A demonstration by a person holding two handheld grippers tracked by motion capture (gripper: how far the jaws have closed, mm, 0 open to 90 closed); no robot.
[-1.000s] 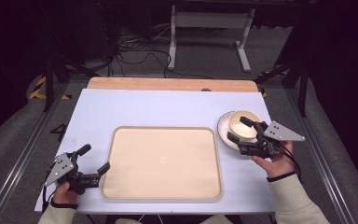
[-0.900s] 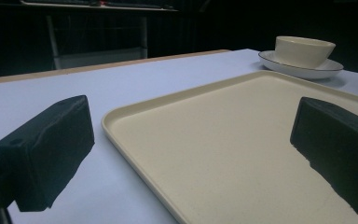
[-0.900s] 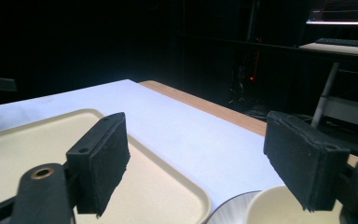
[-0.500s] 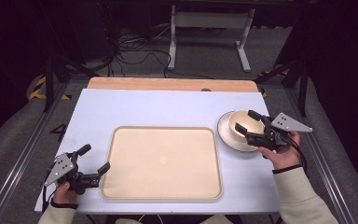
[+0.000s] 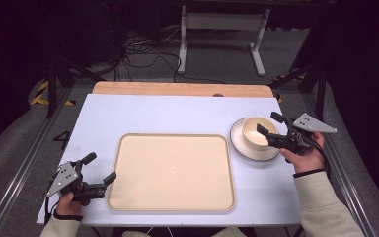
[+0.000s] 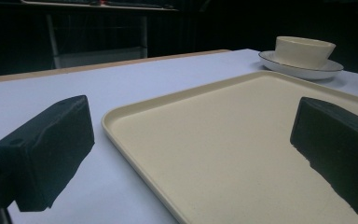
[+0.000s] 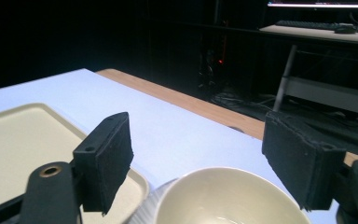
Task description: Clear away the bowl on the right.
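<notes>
I see the bowl (image 5: 256,133) sitting on its saucer (image 5: 242,148), right of the tray (image 5: 171,170). My right gripper (image 5: 270,124) hovers over the bowl's right rim, jaws spread. My left gripper (image 5: 98,168), also spread, rests off the tray's left edge.

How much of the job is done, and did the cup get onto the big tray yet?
Not yet. The tray holds nothing. The cup sits on its saucer, right of the tray. In hand: the right hand-held gripper is open, its jaws on either side of the cup's rim, not closed on it. The left hand-held gripper is open at the tray's near-left corner. Any gripping and moving is left.
</notes>
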